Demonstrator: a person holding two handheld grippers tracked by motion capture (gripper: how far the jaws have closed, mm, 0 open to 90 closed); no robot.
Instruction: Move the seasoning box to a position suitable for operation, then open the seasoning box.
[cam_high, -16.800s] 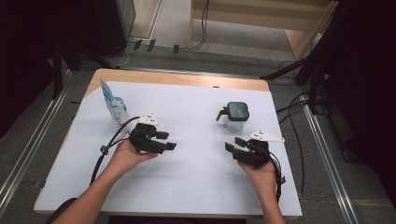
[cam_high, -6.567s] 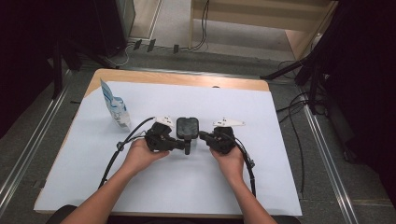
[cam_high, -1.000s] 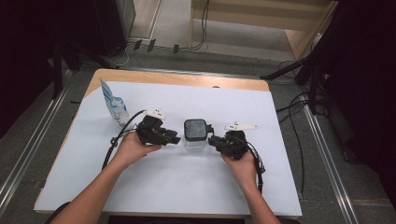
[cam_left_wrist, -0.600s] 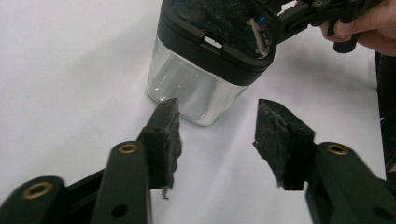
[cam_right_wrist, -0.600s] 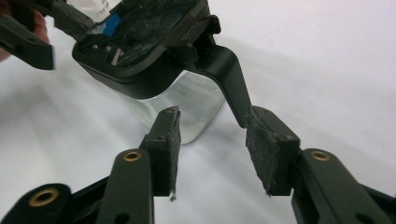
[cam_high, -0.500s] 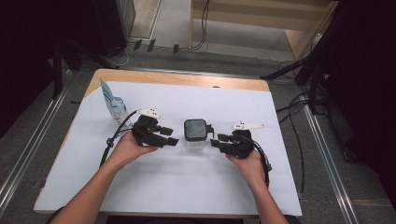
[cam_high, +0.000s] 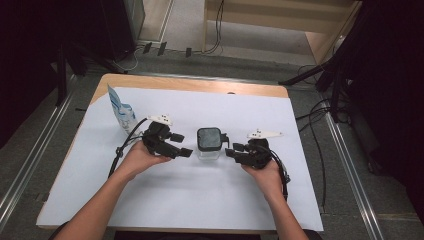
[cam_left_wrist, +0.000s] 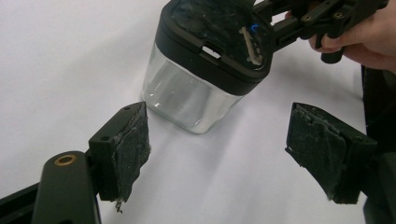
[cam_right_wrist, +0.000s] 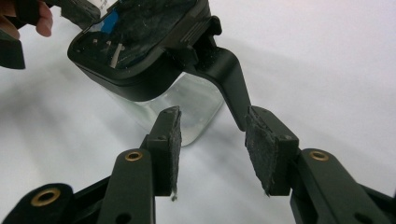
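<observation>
jaws apart beside clear jar (cam_high: 209, 142)

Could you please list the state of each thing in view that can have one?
Clear container: upright on the table, black lid on, handle toward the right gripper.
Left gripper: open, beside the container, not touching.
Right gripper: open, at the handle, not gripping.
Blue-and-white pouch: standing upright, untouched.

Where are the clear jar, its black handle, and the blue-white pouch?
clear jar (cam_left_wrist: 187, 95), left gripper view, glass wall.
black handle (cam_right_wrist: 229, 77), right gripper view, mid-arm.
blue-white pouch (cam_high: 120, 111), high view, its face.
</observation>
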